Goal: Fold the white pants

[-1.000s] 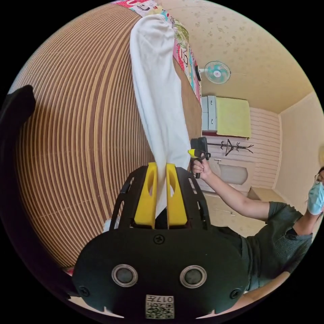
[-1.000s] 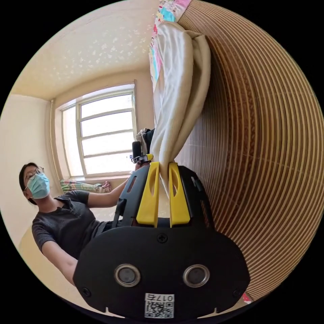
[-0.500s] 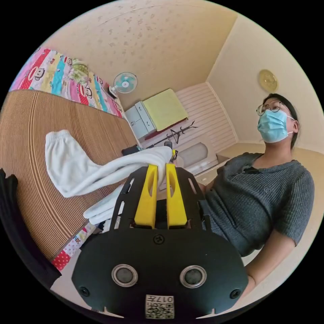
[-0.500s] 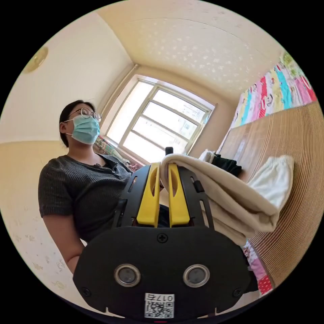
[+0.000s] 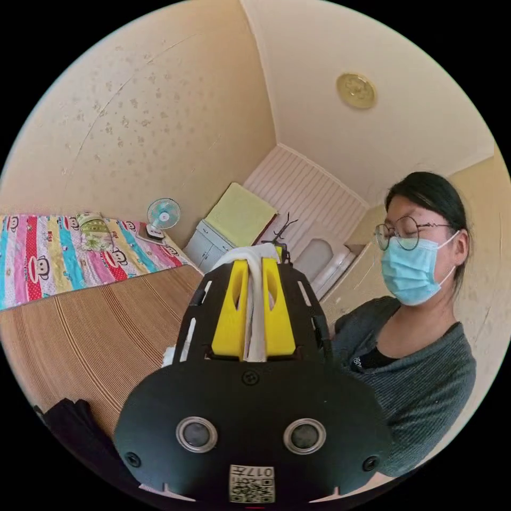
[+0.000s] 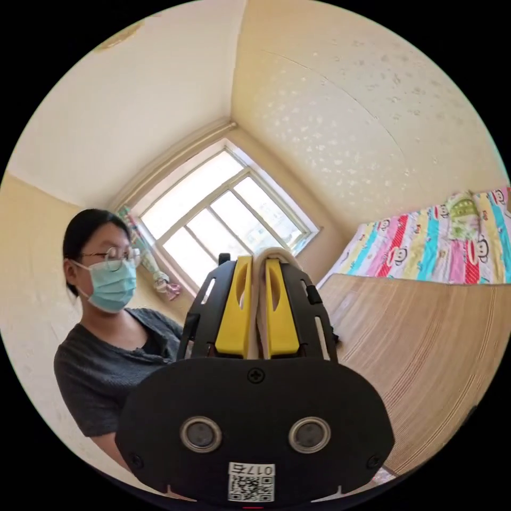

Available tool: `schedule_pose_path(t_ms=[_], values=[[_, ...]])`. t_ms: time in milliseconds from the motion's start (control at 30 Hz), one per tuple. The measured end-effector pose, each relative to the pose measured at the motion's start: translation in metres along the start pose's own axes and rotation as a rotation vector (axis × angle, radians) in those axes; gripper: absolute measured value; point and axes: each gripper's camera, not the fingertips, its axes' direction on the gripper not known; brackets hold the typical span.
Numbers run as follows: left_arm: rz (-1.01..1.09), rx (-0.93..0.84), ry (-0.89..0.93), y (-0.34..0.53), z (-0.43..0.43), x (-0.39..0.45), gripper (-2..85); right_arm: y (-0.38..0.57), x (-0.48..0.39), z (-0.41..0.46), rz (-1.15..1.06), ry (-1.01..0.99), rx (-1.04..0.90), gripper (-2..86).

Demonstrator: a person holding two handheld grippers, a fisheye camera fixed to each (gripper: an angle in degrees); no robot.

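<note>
Pinching the white pants [image 5: 256, 298] between its yellow jaws, your left gripper [image 5: 254, 261] has closed tight on a fold that spills over the tips. Your right gripper [image 6: 258, 260] clamps cloth the same way. Beyond both lies the striped mat [image 6: 426, 340], then the cartoon sheet [image 5: 58, 255].
</note>
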Motion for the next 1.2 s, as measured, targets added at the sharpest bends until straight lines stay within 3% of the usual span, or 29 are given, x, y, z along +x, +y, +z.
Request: schedule_pose_path(t_ms=[167,400,600,733,833,967,1200], values=[[-0.287,-0.141,-0.112,-0.016,0.082,-0.151,4.9,0.011,0.183,0.044,0.352,0.131,-0.064,0.8],[-0.479,-0.350,-0.257,0.051,0.162,-0.295,4.9,0.090,0.285,0.089,0.530,0.296,-0.231,1.1],[-0.574,-0.459,-0.248,0.188,0.184,-0.313,5.0,0.238,0.295,0.107,0.581,0.273,-0.366,1.9],[-0.757,-0.556,-0.231,0.286,0.201,-0.325,5.1,0.357,0.325,0.115,0.840,0.346,-0.498,3.5],[-0.875,-0.680,-0.340,0.340,0.209,-0.342,5.3,0.402,0.346,0.108,0.984,0.412,-0.553,5.5],[-0.940,-0.576,-0.283,0.339,0.192,-0.371,10.7,0.383,0.368,0.091,0.975,0.372,-0.410,10.8],[-0.868,-0.400,-0.275,0.280,0.193,-0.458,17.7,0.340,0.459,0.119,0.928,0.358,-0.459,17.0]])
